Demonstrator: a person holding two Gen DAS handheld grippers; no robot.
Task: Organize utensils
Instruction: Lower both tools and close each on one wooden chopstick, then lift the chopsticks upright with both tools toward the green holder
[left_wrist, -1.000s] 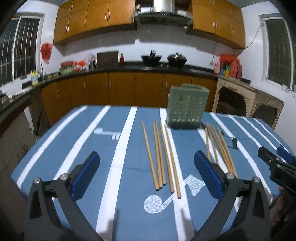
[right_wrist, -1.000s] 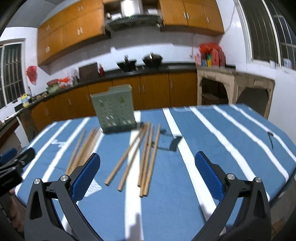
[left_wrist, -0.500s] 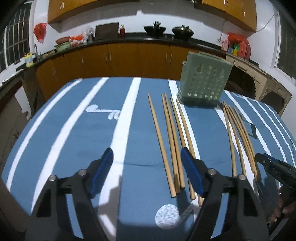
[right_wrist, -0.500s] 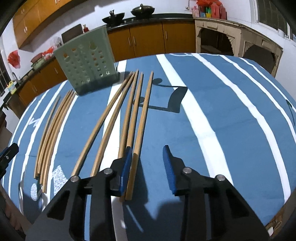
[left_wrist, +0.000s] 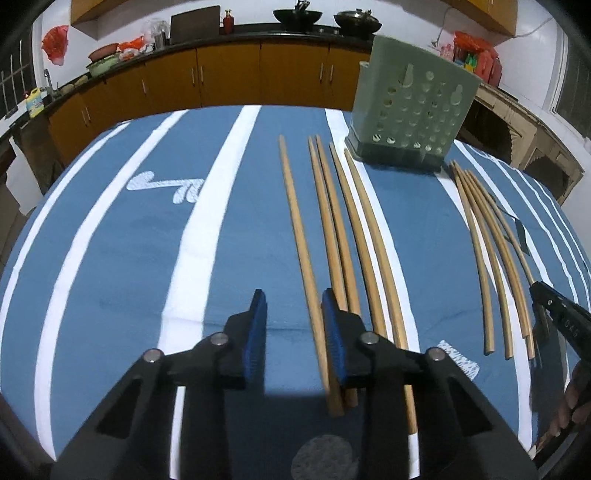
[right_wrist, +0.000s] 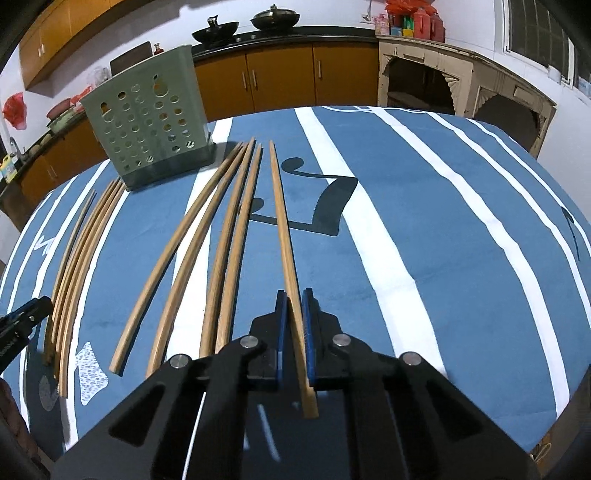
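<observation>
Right now both grippers are down at the near ends of the chopsticks, so this reads as the first pick; nothing is stowed yet as far as I can see.

Right gripper (right_wrist: 293, 325): blue pads together, clamped on the near end of the rightmost chopstick (right_wrist: 282, 229) of its group. That stick lies along the blue striped tablecloth (right_wrist: 424, 240); I can't tell if it's lifted at all.

Left gripper (left_wrist: 294, 332): jaws closing, gap not gone. The leftmost chopstick (left_wrist: 297, 229) of the left group sits between the pads, close against the right-hand one, well clear of the other. Not pinched yet.

Further out:
- four more sticks (left_wrist: 347, 229) just beside the left gripper's target, all flat on the cloth
- the right group (right_wrist: 207, 243) likewise flat, four beside the gripped one
- green perforated utensil holder (right_wrist: 147, 118) upright at the far ends of the sticks, between the two groups. Its opening isn't visible; nothing sticks out of it.

Judgement: early in the task. One stick gripped, one about to be, the others untouched. Left to do: lift, carry to the holder, drop in upright, repeat.
</observation>
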